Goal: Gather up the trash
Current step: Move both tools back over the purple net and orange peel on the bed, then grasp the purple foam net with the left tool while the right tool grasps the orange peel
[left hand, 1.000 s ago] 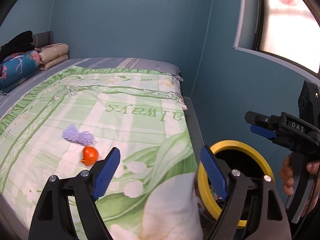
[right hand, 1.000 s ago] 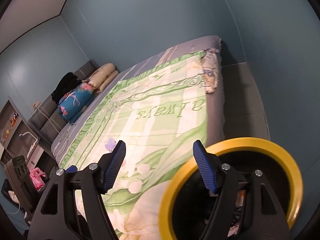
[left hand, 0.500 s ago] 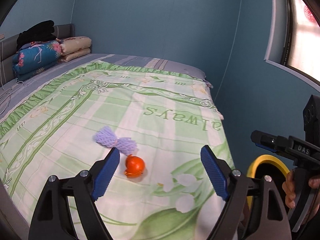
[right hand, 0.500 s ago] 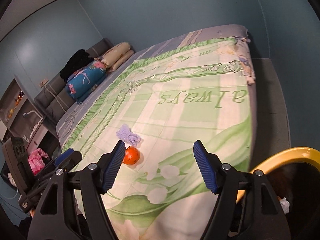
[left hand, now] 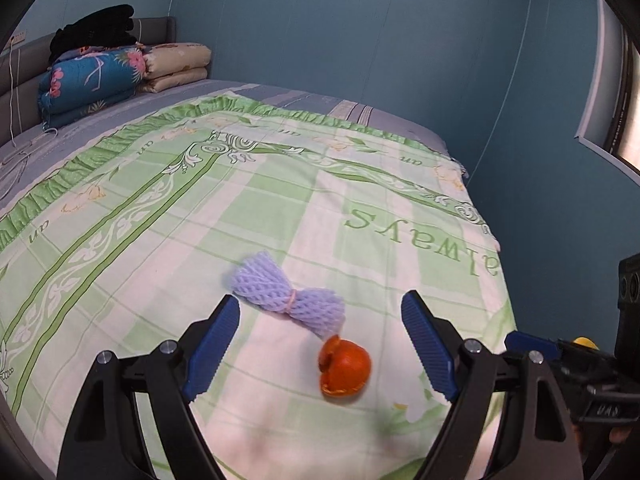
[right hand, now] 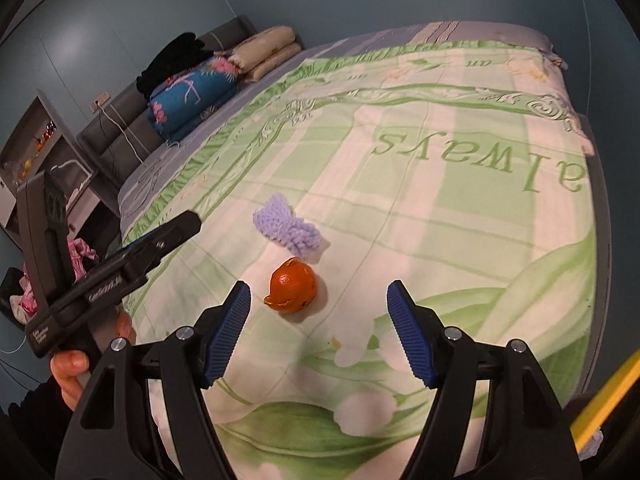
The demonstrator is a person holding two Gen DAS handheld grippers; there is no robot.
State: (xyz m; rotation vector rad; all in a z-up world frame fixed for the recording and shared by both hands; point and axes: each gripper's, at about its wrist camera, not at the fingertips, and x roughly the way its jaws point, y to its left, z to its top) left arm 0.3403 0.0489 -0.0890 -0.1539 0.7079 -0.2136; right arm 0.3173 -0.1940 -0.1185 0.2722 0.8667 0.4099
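Two bits of trash lie on the green-and-white quilt (left hand: 160, 240) of the bed: a hollow orange peel (right hand: 293, 287) and, just behind it and about touching, a lilac foam fruit net (right hand: 286, 230) cinched at its middle. The right gripper (right hand: 319, 328) hangs over the near part of the quilt with its jaws released and empty, the peel just ahead of the left pad. The left gripper (left hand: 320, 344) is likewise spread wide with nothing in it, the net and peel showing between its jaws. I'd say the reach is the step in hand. To do it well, each gripper should take one piece: centre the peel between the pads, come down until they straddle it, and close gently, since a hollow peel crushes or squirts aside. The net wants pinching at its tied waist. The yellow rim (right hand: 604, 396) of the bin shows at the right.
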